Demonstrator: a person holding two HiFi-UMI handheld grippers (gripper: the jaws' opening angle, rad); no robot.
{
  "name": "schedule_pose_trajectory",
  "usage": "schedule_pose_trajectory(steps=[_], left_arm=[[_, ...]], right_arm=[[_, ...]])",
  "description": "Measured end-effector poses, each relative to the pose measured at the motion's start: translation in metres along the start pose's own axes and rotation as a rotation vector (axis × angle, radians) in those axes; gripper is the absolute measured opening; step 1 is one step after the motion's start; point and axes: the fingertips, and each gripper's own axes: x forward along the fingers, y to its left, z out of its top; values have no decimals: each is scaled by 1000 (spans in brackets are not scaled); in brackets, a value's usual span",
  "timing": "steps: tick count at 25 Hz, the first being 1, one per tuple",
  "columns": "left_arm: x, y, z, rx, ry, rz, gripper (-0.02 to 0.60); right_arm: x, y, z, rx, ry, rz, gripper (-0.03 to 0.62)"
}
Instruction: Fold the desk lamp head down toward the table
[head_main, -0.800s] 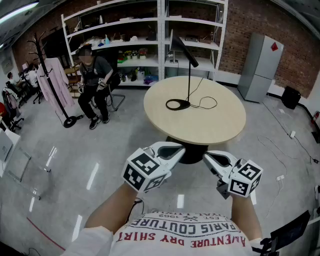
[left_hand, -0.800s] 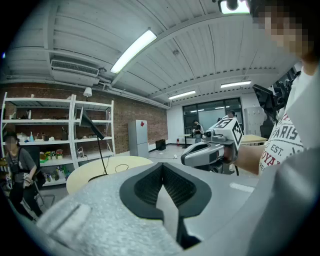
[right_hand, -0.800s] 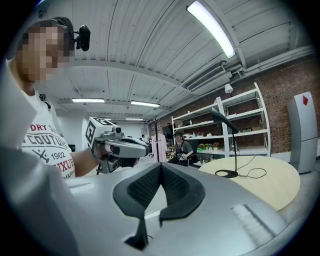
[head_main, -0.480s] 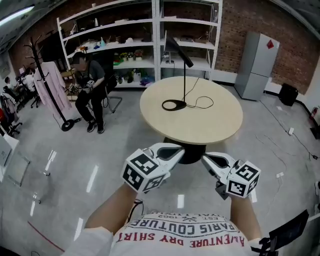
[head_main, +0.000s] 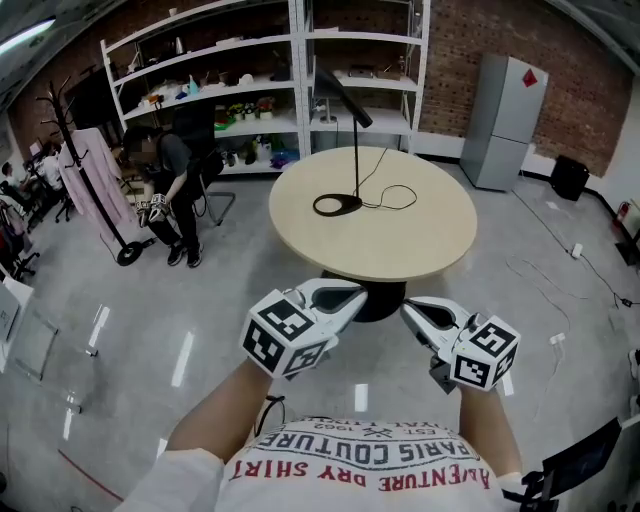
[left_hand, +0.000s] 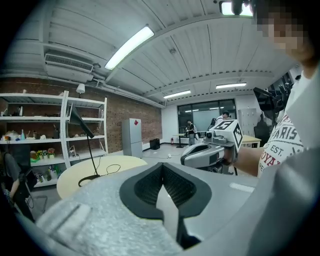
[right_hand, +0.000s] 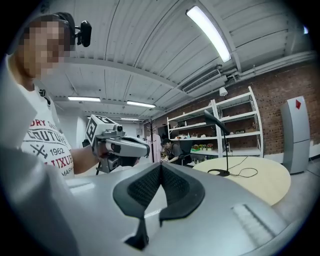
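The head view looks steeply down on the distant table (head_main: 400, 240), which both low gripper views also face

Lab-workshop space: brick walls (head_main: 580, 80), white metal shelving (head_main: 220, 100) crammed with odds and ends, polished grey floor (head_main: 120, 300), round table (head_main: 400, 240), coat rack (head_main: 85, 170), strip lights (left_hand: 129, 47) overhead, seated person (head_main: 170, 165) by shelves.

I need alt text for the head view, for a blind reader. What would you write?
A person holds the left gripper and the right gripper, both shut and empty, in front of a round table where a black desk lamp stands with its head raised. Behind it are metal shelves and a seated person.
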Motion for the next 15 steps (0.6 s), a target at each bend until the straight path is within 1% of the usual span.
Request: schedule_pose_trajectory(steps=[4,9,15], left_arm=[[2,2,-6,1,16,-1,2],[8,8,-23,-22,41,7,3],[11,31,-25,-45,39,4,3]], right_arm=[[-1,-6,-3,17,-12,-9,2],[5,-15,-20,46,6,-5,2],[28,-25,-17,55,12,2,3]])
